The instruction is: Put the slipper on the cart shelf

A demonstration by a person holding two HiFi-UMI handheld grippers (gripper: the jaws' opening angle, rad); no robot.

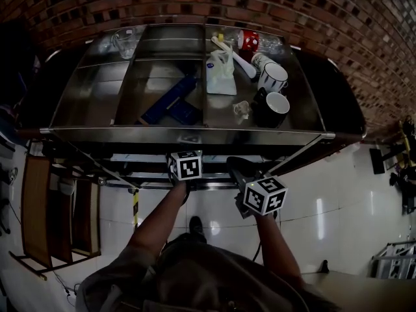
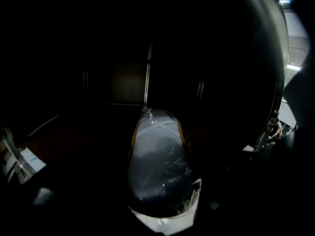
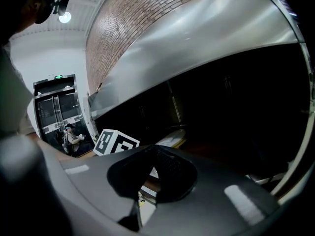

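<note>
A steel cart [image 1: 195, 134] stands against a brick wall. Both grippers are low at its front edge, under the top tray. My left gripper [image 2: 162, 218] holds a slipper wrapped in clear film [image 2: 157, 166], which points into the dark lower shelf [image 2: 88, 132]. Its jaws are lost in the dark. In the head view only its marker cube [image 1: 185, 165] shows. My right gripper [image 3: 157, 220] is shut on a second, dark grey slipper [image 3: 206, 200], seen in the head view as a dark slipper [image 1: 238, 169] ahead of the marker cube [image 1: 264, 195].
The top tray carries two mugs [image 1: 272, 77] [image 1: 273, 108], a glass [image 1: 123, 42], a white bag [image 1: 221, 67], a red can [image 1: 250, 41] and a flat blue thing [image 1: 172, 103]. A wooden rack [image 1: 58, 213] stands at the left on the white tiled floor.
</note>
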